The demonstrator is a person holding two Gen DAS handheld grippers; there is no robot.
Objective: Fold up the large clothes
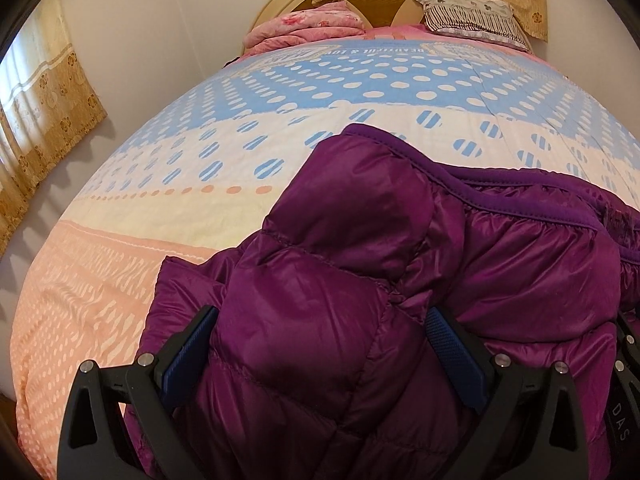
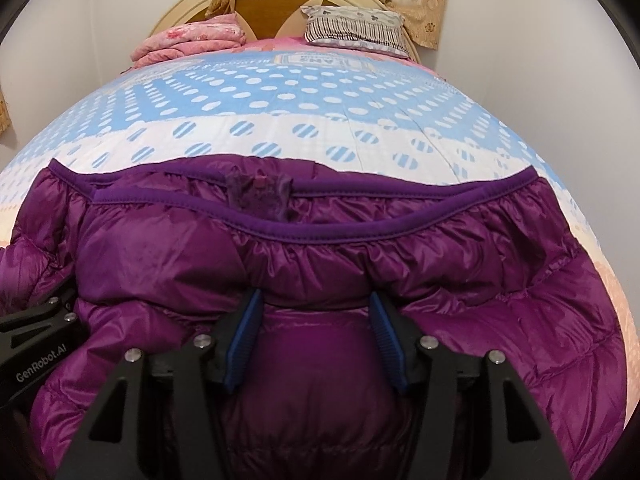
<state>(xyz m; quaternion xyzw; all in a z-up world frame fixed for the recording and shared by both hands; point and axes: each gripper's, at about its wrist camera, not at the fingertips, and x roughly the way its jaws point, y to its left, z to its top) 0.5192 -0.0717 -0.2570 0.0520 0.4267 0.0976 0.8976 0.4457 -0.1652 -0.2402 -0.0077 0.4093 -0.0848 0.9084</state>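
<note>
A shiny purple puffer jacket [image 1: 400, 260] lies on the bed, its violet-trimmed hem [image 2: 304, 236] away from me; it fills the right wrist view [image 2: 320, 272]. My left gripper [image 1: 320, 320] is open, its blue-padded fingers [image 1: 188, 352] straddling a puffy fold of the jacket's left side. My right gripper [image 2: 314, 308] is open, its blue pads [image 2: 244, 336] set either side of a bulge of jacket near the middle. The left gripper's black body [image 2: 36, 344] shows at the left edge of the right wrist view.
The bed cover [image 1: 280, 92] has blue dotted, white and peach bands. A folded pink blanket [image 1: 308, 26] and a striped pillow [image 1: 472, 18] lie by the round headboard [image 2: 276, 4]. Gold curtains [image 1: 44, 112] hang at the left; white walls flank the bed.
</note>
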